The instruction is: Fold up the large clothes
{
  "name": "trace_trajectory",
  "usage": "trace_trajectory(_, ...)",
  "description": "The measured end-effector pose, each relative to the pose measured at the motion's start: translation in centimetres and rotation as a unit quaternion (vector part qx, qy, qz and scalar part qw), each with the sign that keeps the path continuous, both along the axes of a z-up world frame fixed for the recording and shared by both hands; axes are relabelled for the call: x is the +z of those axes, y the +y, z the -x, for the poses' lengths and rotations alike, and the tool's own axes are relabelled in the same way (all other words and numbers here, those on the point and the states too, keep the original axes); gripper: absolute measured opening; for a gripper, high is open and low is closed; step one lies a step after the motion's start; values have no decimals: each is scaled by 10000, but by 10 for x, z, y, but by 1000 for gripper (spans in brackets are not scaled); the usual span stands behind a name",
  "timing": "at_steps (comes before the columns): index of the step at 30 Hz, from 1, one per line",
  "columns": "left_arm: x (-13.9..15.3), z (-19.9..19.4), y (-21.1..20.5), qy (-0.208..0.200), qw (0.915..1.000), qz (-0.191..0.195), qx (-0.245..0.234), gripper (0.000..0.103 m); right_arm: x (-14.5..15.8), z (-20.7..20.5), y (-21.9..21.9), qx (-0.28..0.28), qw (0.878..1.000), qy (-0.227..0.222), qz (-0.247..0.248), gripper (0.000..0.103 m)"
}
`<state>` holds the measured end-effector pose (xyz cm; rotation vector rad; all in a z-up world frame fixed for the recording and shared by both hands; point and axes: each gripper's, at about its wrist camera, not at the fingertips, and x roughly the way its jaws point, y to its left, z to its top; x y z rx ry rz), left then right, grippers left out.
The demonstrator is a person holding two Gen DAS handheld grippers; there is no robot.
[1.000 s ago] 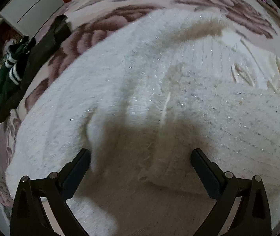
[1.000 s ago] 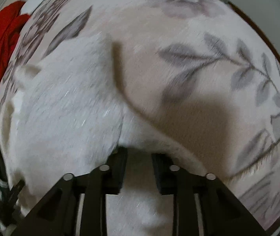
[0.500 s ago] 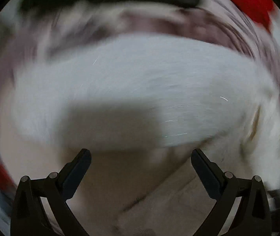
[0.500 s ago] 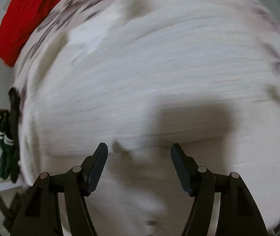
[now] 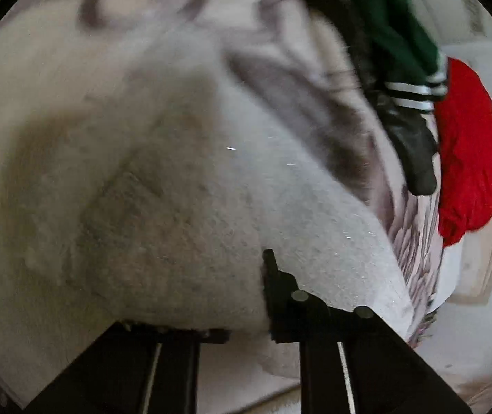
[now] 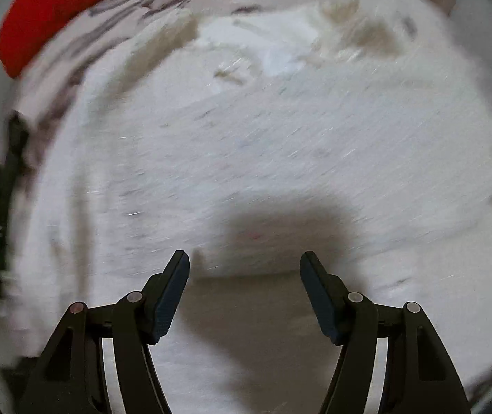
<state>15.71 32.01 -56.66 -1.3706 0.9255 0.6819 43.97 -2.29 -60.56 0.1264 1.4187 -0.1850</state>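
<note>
The fluffy white sweater (image 6: pixel 263 158) lies spread over the floral bedspread (image 5: pixel 301 103). The left gripper (image 5: pixel 246 310) is clamped on a fold of it, and the bunched knit hides one finger. The right gripper (image 6: pixel 244 276) hangs above the sweater, jaws apart with nothing between them. At the bed's edge lie a red garment (image 5: pixel 466 158) and a green striped garment (image 5: pixel 401 41).

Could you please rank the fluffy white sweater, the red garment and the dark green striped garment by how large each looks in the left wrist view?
1. Fluffy white sweater, though nearest the camera.
2. Red garment.
3. Dark green striped garment, partly cut off, so its rank against red is unsure.
</note>
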Motion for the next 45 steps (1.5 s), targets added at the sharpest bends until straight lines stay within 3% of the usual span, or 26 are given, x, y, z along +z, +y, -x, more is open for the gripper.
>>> trace_trajectory(2,12,-15,3,25,9985,-474,-267,10,0,-4,9,322,9970,-2,711,75)
trace_trajectory(4,35,-34,-2,60,9906,-1157,-721,10,-2,-4,9,580,9937,63,954,76)
trace_trajectory(7,71,-59,-24,-4,9670,-2114,-1421,10,0,0,-8,749,9914,65,1075,78)
trace_trajectory(9,93,-78,-44,-99,9483,-2581,-1846,9,4,0,-16,653,9941,23,868,78)
trace_trajectory(11,120,-99,-74,-268,9189,-3131,-2383,8,9,1,-32,442,9972,-18,603,78)
trace_trajectory(12,127,-110,-85,-332,9103,-3265,-2522,8,12,3,-47,288,9988,-51,397,78)
trace_trajectory(15,165,-137,-146,-715,8652,-3818,-3171,8,21,10,-87,-143,9999,-75,-58,78)
trace_trajectory(19,192,-171,-233,-1118,8145,-4123,-3925,8,35,28,-155,-606,9975,-112,-356,78)
trace_trajectory(22,195,-188,-316,-1394,7818,-4019,-4559,8,38,42,-210,-947,9945,-109,-429,78)
trace_trajectory(23,194,-188,-333,-1447,7760,-3964,-4688,8,37,46,-226,-1042,9935,-93,-442,78)
trace_trajectory(25,181,-197,-396,-1513,7514,-3781,-5192,8,33,55,-264,-1285,9903,-39,-521,78)
trace_trajectory(28,153,-203,-465,-1471,7238,-3541,-5737,8,26,75,-313,-1615,9837,70,-792,78)
trace_trajectory(30,129,-202,-507,-1280,7003,-3452,-6116,8,20,88,-337,-1671,9818,113,-900,78)
trace_trajectory(31,118,-200,-523,-1162,6925,-3421,-6244,9,17,92,-346,-1660,9818,127,-912,78)
trace_trajectory(34,97,-199,-554,-736,6796,-3406,-6455,15,9,109,-370,-1721,9794,184,-1037,78)
trace_trajectory(37,99,-190,-559,-774,6824,-3391,-6429,25,3,125,-396,-1997,9694,196,-1413,78)
trace_trajectory(38,103,-188,-557,-871,6828,-3366,-6426,44,2,131,-405,-2123,9642,157,-1581,78)
trace_trajectory(39,108,-188,-557,-906,6812,-3342,-6451,73,3,135,-410,-2207,9601,126,-1714,78)
trace_trajectory(41,122,-179,-545,-947,6798,-3398,-6430,93,7,142,-421,-2396,9490,20,-2047,78)
trace_trajectory(43,126,-180,-535,-920,6845,-3551,-6300,93,15,142,-426,-2487,9399,-131,-2336,78)
trace_trajectory(45,132,-178,-508,-780,7030,-3616,-6074,93,25,135,-424,-2460,9320,-315,-2643,78)
